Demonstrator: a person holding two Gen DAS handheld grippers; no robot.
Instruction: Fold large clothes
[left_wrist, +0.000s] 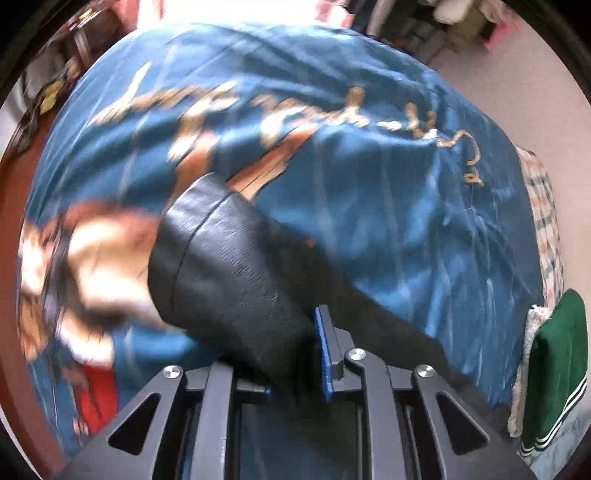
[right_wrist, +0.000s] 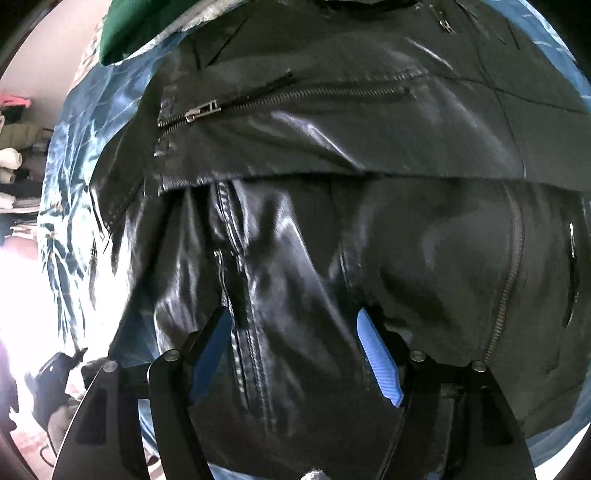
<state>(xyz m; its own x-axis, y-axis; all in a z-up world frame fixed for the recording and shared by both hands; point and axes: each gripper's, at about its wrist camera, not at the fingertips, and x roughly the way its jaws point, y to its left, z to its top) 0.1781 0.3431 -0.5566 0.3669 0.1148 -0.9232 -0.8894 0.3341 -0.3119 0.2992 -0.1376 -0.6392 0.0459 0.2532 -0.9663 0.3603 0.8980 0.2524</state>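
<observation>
**Sleeve pinched, body waiting under the other claw**

Left claw (left_wrist: 314, 354): jaws together, clamped on the black jacket sleeve (left_wrist: 229, 273). Only one blue pad shows edge-on; the other is hidden behind the leather. The sleeve runs forward and to the left from the grip, its cuff end farthest out. Judged purpose: hold the sleeve by its length so it can be carried across the jacket body for a fold. The view is blurred.

Right claw (right_wrist: 295, 354): jaws apart, pointing steeply down, two blue pads visible. The black leather jacket (right_wrist: 332, 229) lies directly beneath and ahead, a stitched seam passing between the pads; whether the pads touch the leather I cannot tell. Likely poised to pin or take a fold of the body while the sleeve comes over.

Just ahead of the right claw, a flap lies folded across the jacket with a zipper (right_wrist: 280, 98) along it. Zippers countable in this view: at least three, others too small to be sure.

Beyond both claws: one blue patterned bedspread (left_wrist: 369, 129) under the jacket, serving as the folding surface. Far right of the left claw, one folded green garment (left_wrist: 557, 369) at the bed's edge, apparently set aside as done.
</observation>
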